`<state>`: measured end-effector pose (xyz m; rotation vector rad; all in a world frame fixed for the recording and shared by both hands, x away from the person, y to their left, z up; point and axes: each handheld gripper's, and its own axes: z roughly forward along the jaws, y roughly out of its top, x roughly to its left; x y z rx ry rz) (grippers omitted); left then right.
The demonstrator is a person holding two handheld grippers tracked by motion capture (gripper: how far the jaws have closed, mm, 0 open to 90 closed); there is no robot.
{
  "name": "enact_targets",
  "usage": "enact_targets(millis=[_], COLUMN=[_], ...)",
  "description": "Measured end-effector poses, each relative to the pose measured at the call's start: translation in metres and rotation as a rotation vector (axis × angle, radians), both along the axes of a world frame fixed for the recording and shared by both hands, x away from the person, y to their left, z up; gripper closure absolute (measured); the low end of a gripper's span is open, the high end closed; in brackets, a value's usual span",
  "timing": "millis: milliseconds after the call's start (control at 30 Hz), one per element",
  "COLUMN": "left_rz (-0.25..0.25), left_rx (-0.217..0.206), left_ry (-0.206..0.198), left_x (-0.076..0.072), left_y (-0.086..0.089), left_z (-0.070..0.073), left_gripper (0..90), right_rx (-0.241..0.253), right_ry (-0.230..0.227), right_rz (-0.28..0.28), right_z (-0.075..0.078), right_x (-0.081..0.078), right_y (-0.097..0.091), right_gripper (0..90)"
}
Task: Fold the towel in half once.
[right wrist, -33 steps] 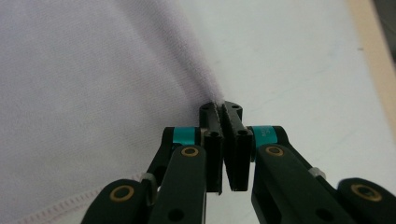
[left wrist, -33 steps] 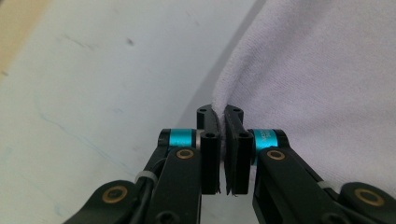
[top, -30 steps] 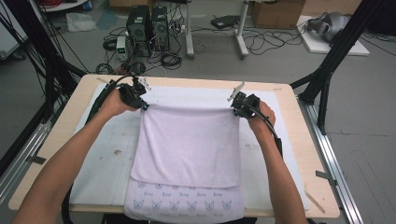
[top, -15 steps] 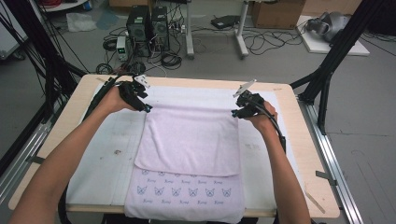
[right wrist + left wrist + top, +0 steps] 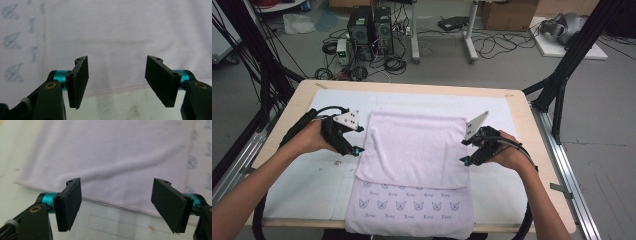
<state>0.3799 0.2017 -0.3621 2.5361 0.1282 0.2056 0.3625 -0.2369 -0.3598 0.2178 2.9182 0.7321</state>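
Note:
A pale lilac towel [image 5: 412, 145] lies folded flat on the table, and a band of butterfly prints [image 5: 407, 204] shows at its near end. My left gripper [image 5: 354, 146] is at the towel's left edge and my right gripper [image 5: 464, 152] at its right edge. Both have just been opening. In the left gripper view the left gripper [image 5: 117, 195] is open over the towel's hem [image 5: 112, 152], gripping nothing. The right gripper view has the right gripper [image 5: 117, 67] open over the towel's edge [image 5: 125, 30], with nothing between its pads.
The towel rests on a white mat [image 5: 312, 180] that covers a wooden table [image 5: 532, 130]. Black frame poles [image 5: 562, 75] stand at both sides. Computer boxes [image 5: 369, 25] and cables are on the floor behind the table.
Both grippers have let go of the towel's far corners, opened, and come back toward me along its sides. The folded layer now lies flat.

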Motion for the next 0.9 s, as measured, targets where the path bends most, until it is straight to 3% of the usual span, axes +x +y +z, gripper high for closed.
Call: enact_targets(millis=[133, 300, 467, 567, 667, 900], left_rz=[-0.06, -0.087, -0.105, -0.13, -0.147, -0.172], left_rx=[0.026, 0.035, 0.069, 0.098, 0.133, 0.183], left_ry=[0.008, 0.014, 0.019, 0.008, -0.004, -0.003], left_x=[-0.018, -0.033, -0.045, -0.051, -0.053, -0.057], left_y=[-0.003, -0.003, -0.005, -0.008, -0.011, -0.018], left_z=[-0.008, -0.021, -0.033, -0.039, -0.043, -0.045], left_gripper=[25.0, 25.0, 25.3, 25.8, 26.5, 35.7], right_rx=[-0.064, -0.162, -0.205, -0.235, -0.269, -0.257], right_ry=[0.041, 0.067, 0.074, 0.085, 0.088, 0.094], right_rz=[0.081, 0.177, 0.205, 0.243, 0.24, 0.228], right_z=[-0.011, -0.027, -0.036, -0.04, -0.043, -0.041], right_x=[-0.021, -0.043, -0.05, -0.05, -0.049, -0.048], right_y=[0.004, 0.012, 0.019, 0.023, 0.025, 0.024], right_gripper=[35.4, 42.1, 55.7, 70.6, 85.8, 86.4])
